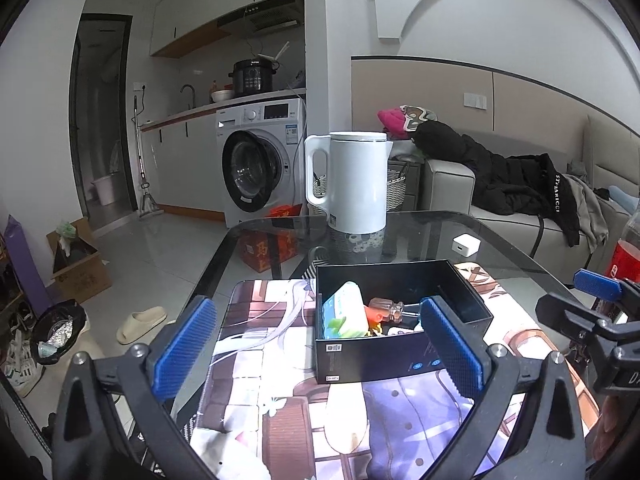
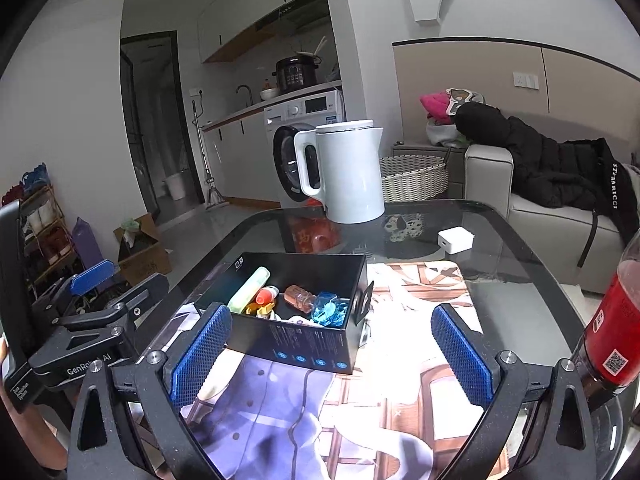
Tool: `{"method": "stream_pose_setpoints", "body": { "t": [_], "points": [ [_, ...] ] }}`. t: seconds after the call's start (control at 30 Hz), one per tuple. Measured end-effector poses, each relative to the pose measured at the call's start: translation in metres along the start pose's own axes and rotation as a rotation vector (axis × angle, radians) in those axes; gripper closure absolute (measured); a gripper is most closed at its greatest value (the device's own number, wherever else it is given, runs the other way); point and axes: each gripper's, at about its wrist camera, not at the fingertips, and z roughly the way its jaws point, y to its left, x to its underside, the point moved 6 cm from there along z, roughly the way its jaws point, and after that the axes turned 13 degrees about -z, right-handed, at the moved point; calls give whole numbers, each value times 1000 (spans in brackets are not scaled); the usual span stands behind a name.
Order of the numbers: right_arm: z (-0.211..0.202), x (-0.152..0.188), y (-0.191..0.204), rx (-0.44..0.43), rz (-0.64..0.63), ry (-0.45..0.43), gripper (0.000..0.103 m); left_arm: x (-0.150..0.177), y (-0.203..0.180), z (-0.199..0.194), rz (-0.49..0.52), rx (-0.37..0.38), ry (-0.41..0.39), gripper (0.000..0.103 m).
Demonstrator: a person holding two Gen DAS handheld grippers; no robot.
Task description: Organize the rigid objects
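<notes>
A black open box (image 1: 372, 356) (image 2: 304, 350) sits on a printed mat (image 1: 280, 392) (image 2: 400, 396) on the glass table. Inside lie a pale green tube (image 2: 250, 289), a small amber bottle (image 2: 298, 297) (image 1: 386, 307), a blue crinkly item (image 2: 329, 312), a red-capped piece (image 2: 267, 294) and a green-and-white pack (image 1: 345, 312). My left gripper (image 1: 320, 350) hovers open just before the box, nothing between its blue pads. My right gripper (image 2: 330, 354) is open too, near the box's front right corner, empty. A white charger cube (image 1: 466, 245) (image 2: 455, 240) rests on the glass behind.
A white kettle (image 1: 356, 182) (image 2: 346, 170) stands at the table's far edge. A red drink bottle (image 2: 612, 332) (image 1: 624, 260) stands at the right. Beyond are a washing machine (image 1: 260, 160), a wicker basket (image 2: 414, 178) and a sofa (image 1: 520, 216) with a black jacket.
</notes>
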Motion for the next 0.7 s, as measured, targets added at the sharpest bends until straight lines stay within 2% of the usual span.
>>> {"method": "stream_pose_setpoints", "body": {
  "t": [0.37, 0.7],
  "points": [
    [1, 2, 1, -6, -4, 9, 1, -2, -1, -3, 9, -11, -13, 0],
    [-1, 1, 4, -8, -10, -8, 1, -3, -3, -5, 4, 12, -12, 0]
  ]
}}
